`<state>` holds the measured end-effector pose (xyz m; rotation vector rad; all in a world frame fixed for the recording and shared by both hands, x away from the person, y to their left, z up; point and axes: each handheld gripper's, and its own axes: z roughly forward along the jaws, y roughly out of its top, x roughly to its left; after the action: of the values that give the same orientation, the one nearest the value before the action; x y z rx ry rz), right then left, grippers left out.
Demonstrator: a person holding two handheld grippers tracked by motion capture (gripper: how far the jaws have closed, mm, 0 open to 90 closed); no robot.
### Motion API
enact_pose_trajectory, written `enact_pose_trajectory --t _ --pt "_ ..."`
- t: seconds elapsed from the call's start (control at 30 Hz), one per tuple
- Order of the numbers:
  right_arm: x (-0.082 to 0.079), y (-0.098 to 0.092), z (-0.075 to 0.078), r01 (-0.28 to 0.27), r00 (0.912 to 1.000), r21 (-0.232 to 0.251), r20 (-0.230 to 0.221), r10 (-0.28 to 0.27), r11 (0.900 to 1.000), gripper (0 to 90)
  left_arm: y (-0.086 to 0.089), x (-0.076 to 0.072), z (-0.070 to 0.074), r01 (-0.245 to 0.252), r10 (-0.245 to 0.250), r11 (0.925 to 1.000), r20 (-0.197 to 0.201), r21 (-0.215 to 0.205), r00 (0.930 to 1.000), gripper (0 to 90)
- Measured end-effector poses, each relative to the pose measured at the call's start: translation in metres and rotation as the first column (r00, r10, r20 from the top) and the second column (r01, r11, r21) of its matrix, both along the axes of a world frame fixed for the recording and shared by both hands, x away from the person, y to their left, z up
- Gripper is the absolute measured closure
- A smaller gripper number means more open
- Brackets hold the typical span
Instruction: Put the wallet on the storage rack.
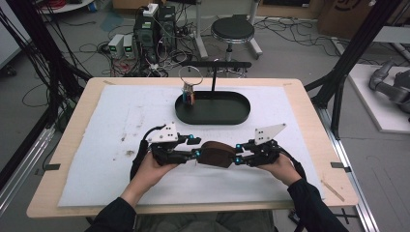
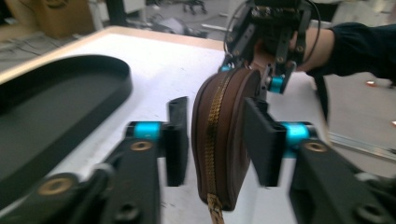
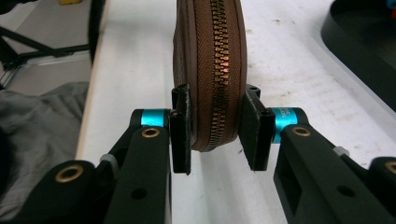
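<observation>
A brown zippered pouch (image 1: 215, 153) is held edge-up between my two grippers over the white mat, near the table's front. My left gripper (image 1: 196, 147) is shut on its left end. In the left gripper view the pouch (image 2: 219, 140) stands between the black jaws of that gripper (image 2: 215, 135), zipper facing the camera. My right gripper (image 1: 239, 153) is shut on the other end. In the right gripper view its gripper (image 3: 217, 121) pinches the pouch (image 3: 210, 70) on both sides of the brass zipper. The right gripper (image 2: 252, 77) also shows beyond the pouch in the left gripper view.
A black oval tray (image 1: 241, 118) lies on the white mat (image 1: 121, 121) behind the grippers, with a black T-shaped stand (image 1: 213, 77) and a wire ring holding small coloured items (image 1: 188, 92). The tray's wall (image 2: 70, 93) (image 3: 359, 46) is close by. A stool and cables lie beyond the table.
</observation>
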<state>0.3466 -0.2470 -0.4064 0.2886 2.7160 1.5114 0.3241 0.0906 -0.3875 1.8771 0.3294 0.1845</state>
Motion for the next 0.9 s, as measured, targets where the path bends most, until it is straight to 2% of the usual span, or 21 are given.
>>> enact_pose_trajectory --t 0.1,0.13,0.2,0.27,0.4,0.5,0.6,0.67,0.8,0.9 --pt "-0.001 0.002 0.005 -0.031 0.9994 -0.034 0.012 0.032 0.999 68.8 -0.002 0.001 0.000 0.039 -0.038 0.9989 -0.036 0.027 0.9986 44.6" --pt "-0.002 0.003 0.007 -0.034 0.9993 -0.045 0.012 0.034 0.998 68.7 -0.003 0.000 -0.001 0.047 -0.045 0.9977 -0.037 0.049 0.9983 42.5" --pt "-0.003 0.005 0.008 -0.046 0.9988 -0.069 0.014 0.047 0.997 68.7 -0.007 0.000 -0.003 0.093 -0.090 0.9929 -0.046 0.074 0.9949 35.6" --pt "-0.004 0.007 0.010 -0.054 0.9981 -0.092 0.025 0.057 0.994 68.8 -0.011 -0.001 -0.005 0.106 -0.102 0.9891 -0.049 0.102 0.9936 35.6" --pt "-0.006 0.008 0.014 -0.069 0.9972 -0.091 0.022 0.071 0.993 68.7 -0.017 -0.001 -0.009 0.112 -0.106 0.9852 -0.052 0.130 0.9930 42.8" --pt "-0.007 0.008 0.017 -0.079 0.9966 -0.093 0.016 0.080 0.993 68.5 -0.016 0.000 -0.011 0.139 -0.134 0.9838 -0.053 0.113 0.9896 57.3" --pt "-0.006 0.006 0.018 -0.079 0.9966 -0.097 0.016 0.081 0.992 68.4 -0.016 0.001 -0.012 0.144 -0.138 0.9842 -0.061 0.102 0.9885 62.7" --pt "-0.007 0.005 0.019 -0.071 0.9972 -0.092 0.015 0.073 0.993 67.9 -0.014 0.002 -0.012 0.150 -0.145 0.9865 -0.069 0.067 0.9870 65.6" --pt "-0.006 0.000 0.024 -0.049 0.9988 -0.024 0.006 0.049 0.999 63.9 -0.012 0.004 -0.010 0.150 -0.151 0.9886 -0.070 -0.010 0.9861 68.2" --pt "-0.004 -0.005 0.025 -0.018 0.9996 0.056 -0.020 0.020 0.998 57.2 -0.010 0.003 -0.007 0.134 -0.137 0.9891 -0.044 -0.061 0.9896 68.9"
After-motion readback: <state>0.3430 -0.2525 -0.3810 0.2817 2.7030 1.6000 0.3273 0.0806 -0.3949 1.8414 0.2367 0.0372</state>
